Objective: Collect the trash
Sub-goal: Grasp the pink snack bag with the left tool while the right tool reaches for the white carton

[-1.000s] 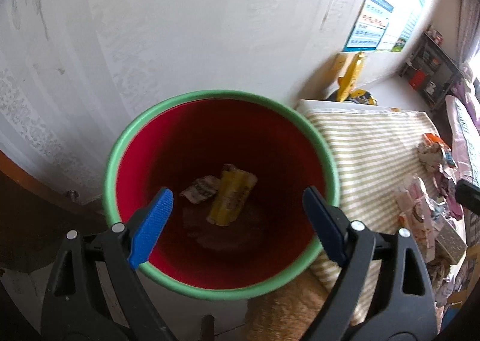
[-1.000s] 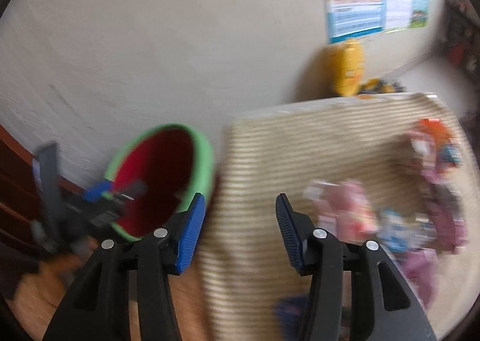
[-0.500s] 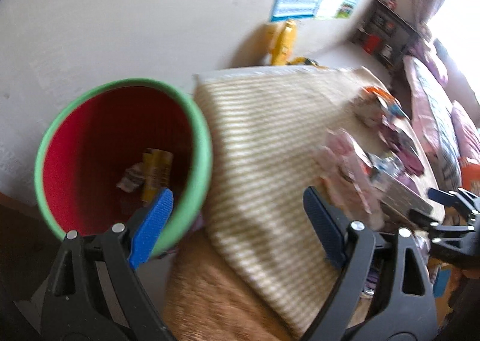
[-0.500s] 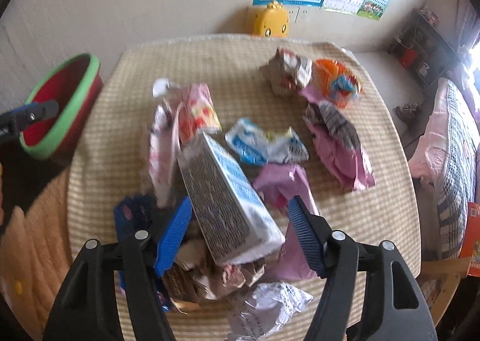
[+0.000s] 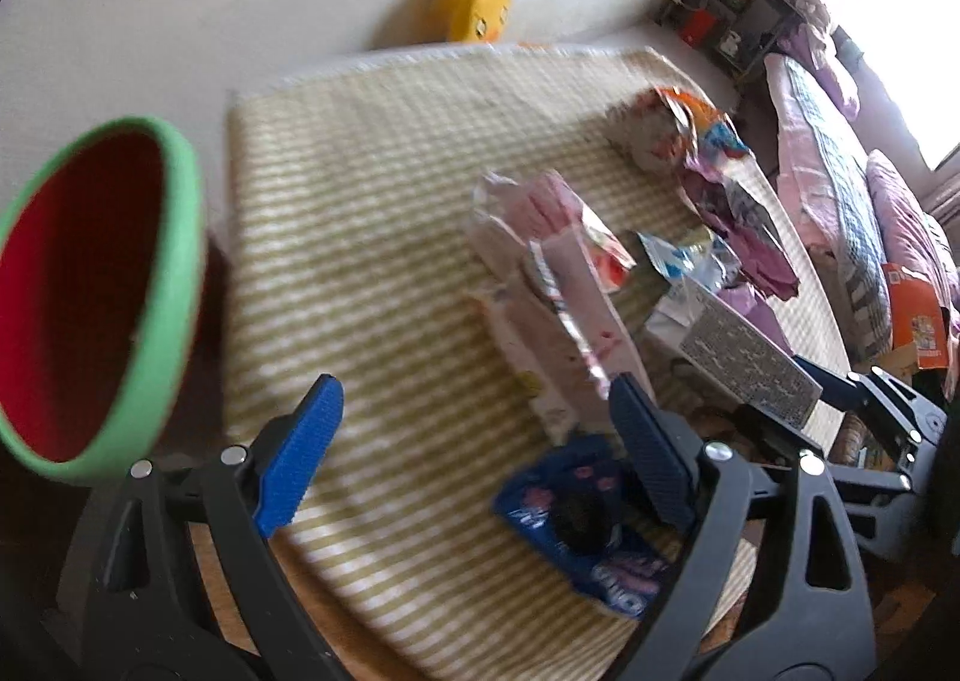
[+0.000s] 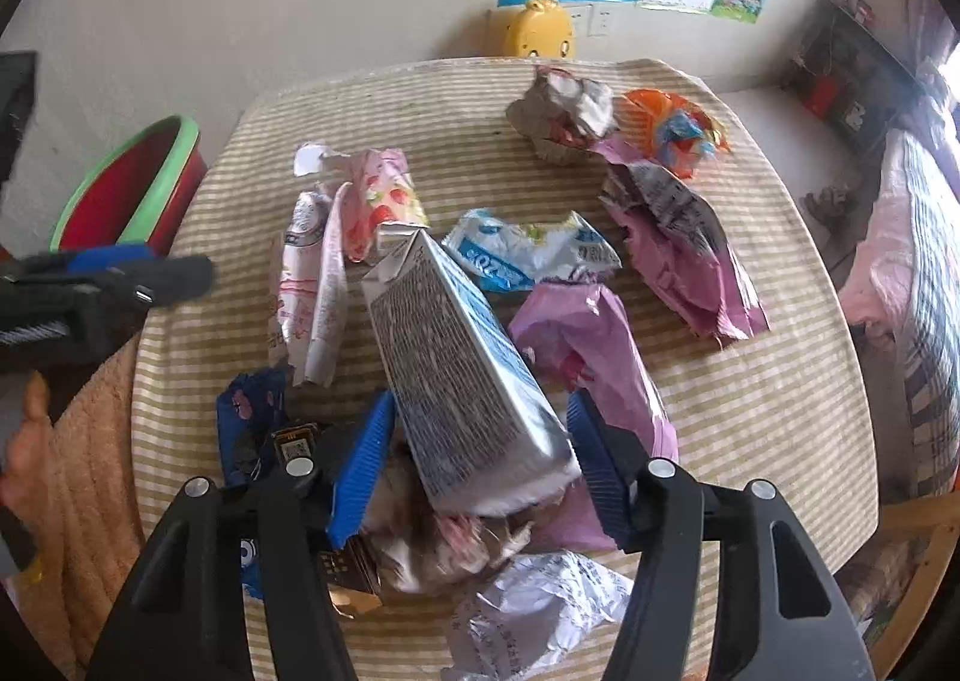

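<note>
right wrist; carton (image 6: 462, 375) between closing right gripper (image 6: 480, 471) jaws; untouched

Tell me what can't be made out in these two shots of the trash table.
- Bin contents: left wrist view sees only its red inner wall; right wrist view only its rim.
- Carton grip: right wrist view puts it between the right hand-held gripper jaws, which have just been closing; pad contact is unclear.
- Blue wrapper print: blurred in the left wrist view, partly behind a pad.
- Table near edge: gripper bodies cover it.
</note>
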Available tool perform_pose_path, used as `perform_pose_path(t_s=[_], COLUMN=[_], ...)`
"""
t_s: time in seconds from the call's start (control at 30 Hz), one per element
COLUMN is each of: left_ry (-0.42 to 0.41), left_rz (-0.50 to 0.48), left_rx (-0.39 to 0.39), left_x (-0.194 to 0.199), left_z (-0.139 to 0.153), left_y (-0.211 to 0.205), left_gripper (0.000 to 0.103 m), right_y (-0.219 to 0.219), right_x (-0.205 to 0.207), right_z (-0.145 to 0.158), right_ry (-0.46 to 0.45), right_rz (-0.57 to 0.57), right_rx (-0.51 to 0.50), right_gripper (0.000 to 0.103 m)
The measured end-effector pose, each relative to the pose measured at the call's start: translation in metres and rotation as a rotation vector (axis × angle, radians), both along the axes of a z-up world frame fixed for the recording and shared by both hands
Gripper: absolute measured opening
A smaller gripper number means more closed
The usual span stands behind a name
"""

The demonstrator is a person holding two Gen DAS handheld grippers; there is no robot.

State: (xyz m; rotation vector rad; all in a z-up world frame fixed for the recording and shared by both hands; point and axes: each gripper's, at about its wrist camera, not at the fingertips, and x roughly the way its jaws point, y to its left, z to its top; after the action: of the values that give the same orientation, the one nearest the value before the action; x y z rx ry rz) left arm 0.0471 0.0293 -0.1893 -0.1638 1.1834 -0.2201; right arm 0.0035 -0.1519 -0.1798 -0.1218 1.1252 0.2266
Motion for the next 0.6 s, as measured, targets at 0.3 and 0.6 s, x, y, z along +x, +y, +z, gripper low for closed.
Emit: perform_pose_path(t_s=[0.3, 0.6], left_ry=[0.088, 0.080], left_rz=[-0.026, -0.080], left_rx=[0.030, -0.013], left_x=[0.027, 0.022], left_z=[-0.036, -0.027], left_y=[-0.042, -0.051], left_gripper=[0.088, 0.038], right_y=[-0.032, -0.036], right_x=[-0.019, -0.023], right_z=[0.017, 0.014], right_ry=[-0.023, -0.015], right_rz=[-0.120, -0.124], right_rx=[0.140, 0.146], right_gripper=[0.064, 0.064])
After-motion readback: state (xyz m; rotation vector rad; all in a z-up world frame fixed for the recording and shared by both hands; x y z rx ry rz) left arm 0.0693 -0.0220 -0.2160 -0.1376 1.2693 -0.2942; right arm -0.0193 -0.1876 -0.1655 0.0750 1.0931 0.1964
